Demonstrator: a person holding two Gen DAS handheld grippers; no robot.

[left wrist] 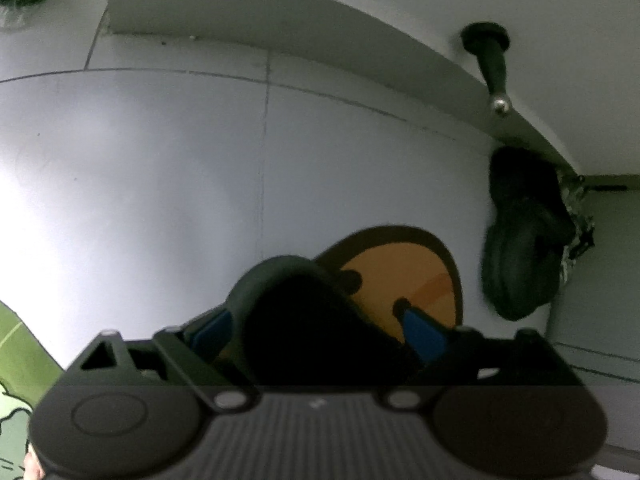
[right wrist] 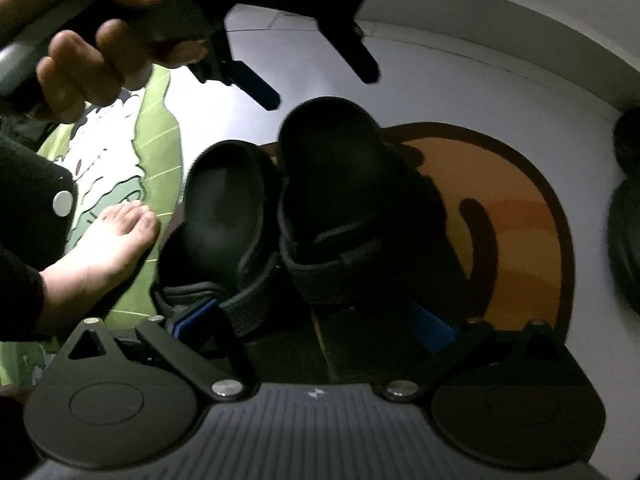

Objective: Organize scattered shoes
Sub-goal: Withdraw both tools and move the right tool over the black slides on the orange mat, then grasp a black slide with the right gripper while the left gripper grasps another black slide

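**Two black sandals parked side by side, both tongs over them**

Going left to right from the right-hand camera: on the far left we've got a green mat [right wrist: 152, 152] with a cartoon print, and a bare foot [right wrist: 100, 248] resting on it, toes just beside the first sandal. Above that, a hand [right wrist: 100, 52] holds the left tongs [right wrist: 320, 90]. They hang over the sandals with the fingers spread wide and nothing gripped; the blue pads look clear of the shoe.

Next comes the left sandal [right wrist: 224, 208], then the right sandal [right wrist: 340, 176], lying right next to each other on the grey floor, toes pointing away from us. The right one sits partly on a round orange mat [right wrist: 512, 232] with a brown rim.

The right tongs [right wrist: 316, 312] are at the bottom of that view, fingers far apart, with the near ends of both sandals between them. We can't tell if the pads actually press on anything.

From the left tongs' [left wrist: 316, 312] own camera, a black sandal [left wrist: 320, 320] fills the gap between the fingers, with the orange mat [left wrist: 400, 276] behind it.

Far right, against the white wall, there's another pair of dark shoes [left wrist: 520, 240], well apart from the sandals, with a black doorstop [left wrist: 490, 60] on the skirting above them.
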